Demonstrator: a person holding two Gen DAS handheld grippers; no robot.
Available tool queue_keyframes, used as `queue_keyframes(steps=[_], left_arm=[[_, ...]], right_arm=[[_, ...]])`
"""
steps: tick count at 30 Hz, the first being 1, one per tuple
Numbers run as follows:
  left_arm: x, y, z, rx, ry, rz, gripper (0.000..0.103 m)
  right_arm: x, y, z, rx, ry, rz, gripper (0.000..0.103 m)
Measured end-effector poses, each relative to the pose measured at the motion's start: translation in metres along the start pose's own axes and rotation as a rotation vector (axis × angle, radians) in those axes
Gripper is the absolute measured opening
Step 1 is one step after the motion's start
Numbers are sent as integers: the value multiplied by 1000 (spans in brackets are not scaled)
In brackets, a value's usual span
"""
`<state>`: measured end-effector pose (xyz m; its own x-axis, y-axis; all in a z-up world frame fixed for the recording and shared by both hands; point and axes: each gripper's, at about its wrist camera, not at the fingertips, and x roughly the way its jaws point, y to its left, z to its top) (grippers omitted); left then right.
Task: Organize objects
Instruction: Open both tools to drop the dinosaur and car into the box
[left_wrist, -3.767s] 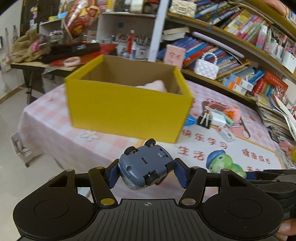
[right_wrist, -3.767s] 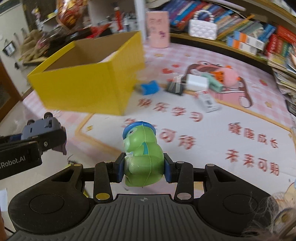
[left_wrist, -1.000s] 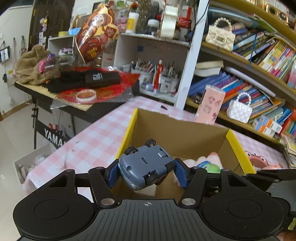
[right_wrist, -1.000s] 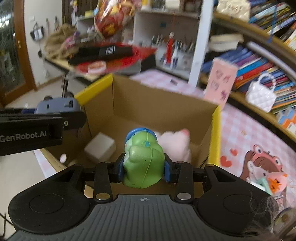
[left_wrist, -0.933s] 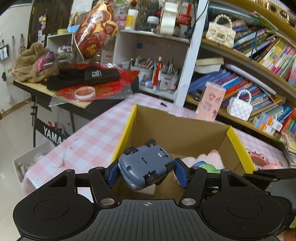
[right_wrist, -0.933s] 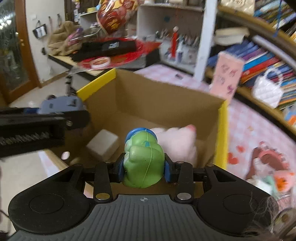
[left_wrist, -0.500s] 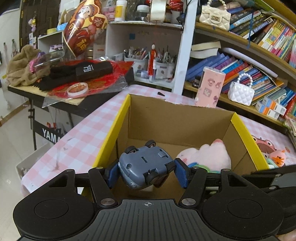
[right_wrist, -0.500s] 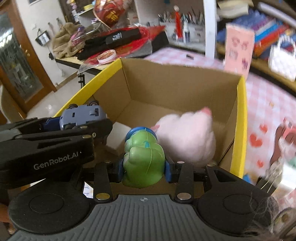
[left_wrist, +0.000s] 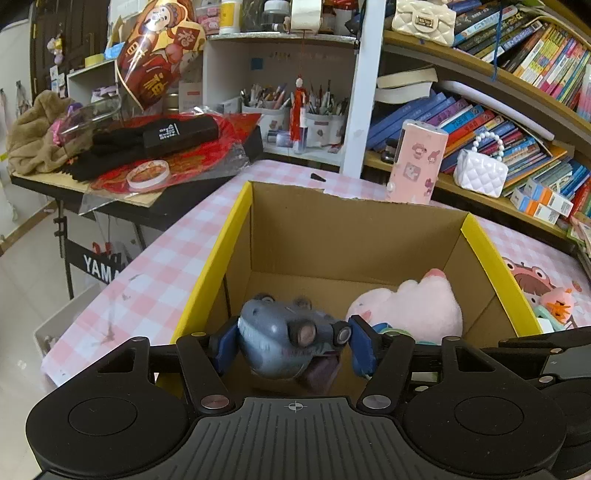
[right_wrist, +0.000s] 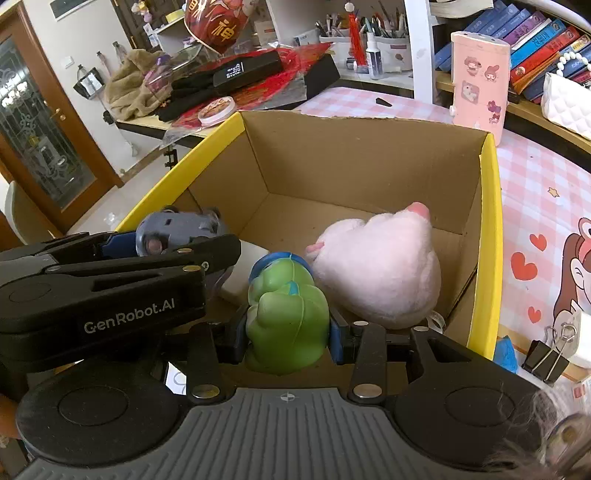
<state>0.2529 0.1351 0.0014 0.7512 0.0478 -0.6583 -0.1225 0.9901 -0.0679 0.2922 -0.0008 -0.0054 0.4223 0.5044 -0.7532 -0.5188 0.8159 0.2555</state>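
A yellow cardboard box (left_wrist: 236, 229) stands open on the pink checked table, and both grippers hang over its near edge. My left gripper (left_wrist: 293, 334) is shut on a grey-blue toy car (left_wrist: 280, 339), which is tipped nose-down between the pads and blurred. My right gripper (right_wrist: 288, 328) is shut on a green turtle toy with a blue cap (right_wrist: 288, 310). In the right wrist view the left gripper (right_wrist: 177, 236) and its car (right_wrist: 173, 227) sit just left of the turtle. Inside the box lie a pink plush (right_wrist: 376, 266) and a white block (right_wrist: 243, 273).
A pink sticker-covered case (left_wrist: 417, 162) stands behind the box. Bookshelves (left_wrist: 498, 110) and a white purse (left_wrist: 480, 173) line the back right. A cluttered side table (left_wrist: 166, 147) is at the left. A black binder clip (right_wrist: 543, 358) and small toys lie right of the box.
Both grippers have come closer over the box and tilted down into it. The toy car has swung nose-down between the left pads. The turtle stays gripped.
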Motion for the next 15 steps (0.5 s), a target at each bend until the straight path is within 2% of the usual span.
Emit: queue_keyframes(steps=[2,4,9,15], left_arm=[[-3,1,-1,-8,-10,-2,69],[-9,2,-1,-16,-40,0,79],[-32,6,4,-22,-126,-2,80],[-73,13,4,-20,-249,10,83]], right_arm=[[-1,0,0,2,-1,-1,40],[-1,0,0,2,-2,0,40],[-10,2,0,16,-62,-24,56],[-38,11,-4,33,-199,-101,56]])
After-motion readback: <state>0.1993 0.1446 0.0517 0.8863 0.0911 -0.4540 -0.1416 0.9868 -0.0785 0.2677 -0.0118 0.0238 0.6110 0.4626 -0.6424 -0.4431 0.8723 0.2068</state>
